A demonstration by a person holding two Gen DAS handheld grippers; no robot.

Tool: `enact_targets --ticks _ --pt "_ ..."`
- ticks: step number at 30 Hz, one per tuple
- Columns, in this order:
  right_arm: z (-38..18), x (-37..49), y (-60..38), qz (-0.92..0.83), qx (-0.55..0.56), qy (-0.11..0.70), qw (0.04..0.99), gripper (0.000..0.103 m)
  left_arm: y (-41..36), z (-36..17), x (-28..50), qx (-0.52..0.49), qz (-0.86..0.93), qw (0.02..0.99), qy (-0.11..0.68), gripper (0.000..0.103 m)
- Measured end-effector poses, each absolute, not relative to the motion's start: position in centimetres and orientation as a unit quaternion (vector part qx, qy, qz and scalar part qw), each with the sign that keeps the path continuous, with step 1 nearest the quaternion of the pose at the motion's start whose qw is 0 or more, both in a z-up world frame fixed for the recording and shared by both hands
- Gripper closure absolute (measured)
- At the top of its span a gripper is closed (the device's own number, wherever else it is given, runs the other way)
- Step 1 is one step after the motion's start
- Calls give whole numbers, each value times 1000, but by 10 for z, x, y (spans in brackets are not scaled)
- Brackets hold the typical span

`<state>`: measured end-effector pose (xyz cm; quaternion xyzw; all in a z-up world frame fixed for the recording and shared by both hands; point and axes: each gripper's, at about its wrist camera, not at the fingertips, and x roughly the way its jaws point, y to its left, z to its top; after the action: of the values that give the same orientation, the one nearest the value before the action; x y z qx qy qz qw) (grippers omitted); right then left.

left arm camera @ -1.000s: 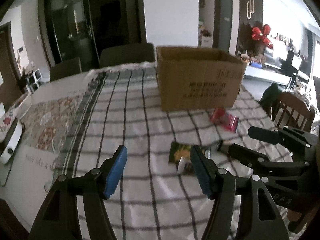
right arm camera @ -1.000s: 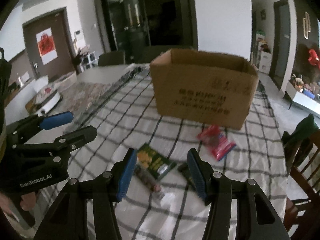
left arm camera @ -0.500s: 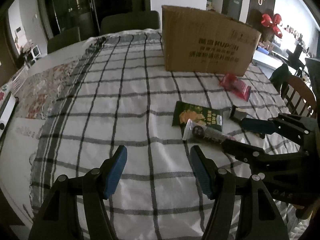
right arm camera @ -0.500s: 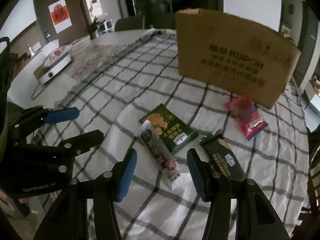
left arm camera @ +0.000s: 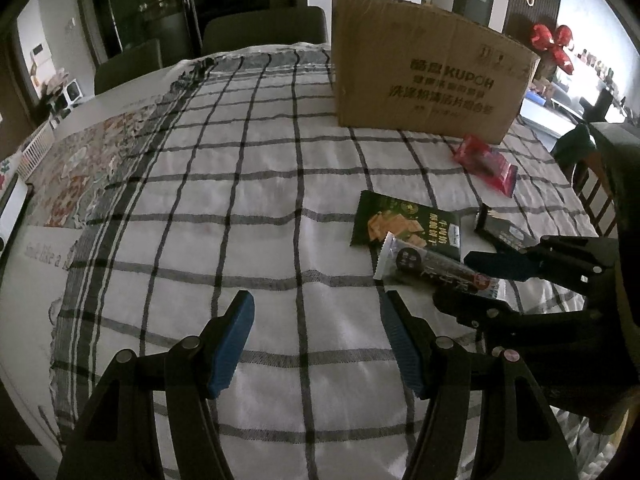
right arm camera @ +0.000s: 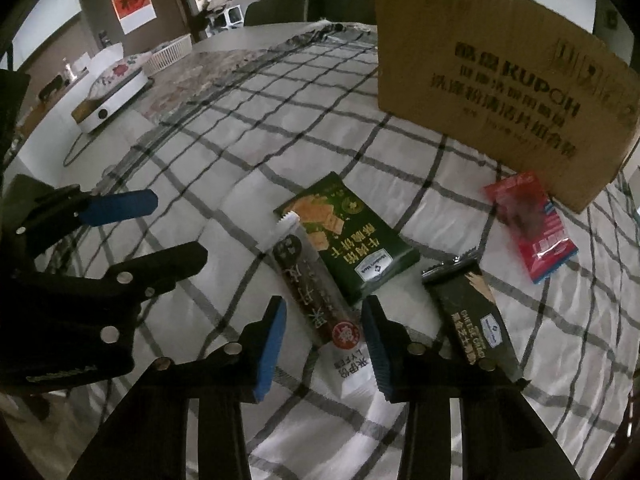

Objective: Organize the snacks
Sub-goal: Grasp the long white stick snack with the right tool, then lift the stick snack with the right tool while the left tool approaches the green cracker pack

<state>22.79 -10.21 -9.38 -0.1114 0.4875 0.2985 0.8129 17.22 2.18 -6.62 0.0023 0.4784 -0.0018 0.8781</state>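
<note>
the right gripper (right arm camera: 324, 340) is closing its jaws around the near end of a long dark snack bar (right arm camera: 310, 280), pads not yet touching; the left gripper (left arm camera: 316, 340) hangs spread over bare checked tablecloth (left arm camera: 240, 200). beyond lie a green cracker pack (right arm camera: 348, 236), a black pack (right arm camera: 472, 316), a red pack (right arm camera: 528, 224), then the cardboard box (right arm camera: 480, 80)

four snack packets (right arm camera: 346, 240) (one green, one red, two dark), one cardboard box (right arm camera: 500, 92), two grippers (right arm camera: 324, 336)

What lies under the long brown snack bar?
The long brown snack bar overlaps the lower left edge of the green cracker packet; the rest lies on the checked tablecloth. Anything beneath its middle is covered.
</note>
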Motion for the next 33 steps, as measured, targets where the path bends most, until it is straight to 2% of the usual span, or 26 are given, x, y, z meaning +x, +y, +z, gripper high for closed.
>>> enact_targets --ticks 9,12,24,33 --pt "-91 221 -106 305 -103 478 817 80 19 -64 169 6 -7 880 475 39" --pt "-84 214 -109 299 -98 465 828 83 16 -60 167 8 -12 884 467 39" --pt "-44 190 -150 231 -15 405 884 85 -9 -47 159 24 -65 900 430 38" --pt "-36 178 -193 161 26 381 910 85 -46 -42 165 46 -132 903 406 38"
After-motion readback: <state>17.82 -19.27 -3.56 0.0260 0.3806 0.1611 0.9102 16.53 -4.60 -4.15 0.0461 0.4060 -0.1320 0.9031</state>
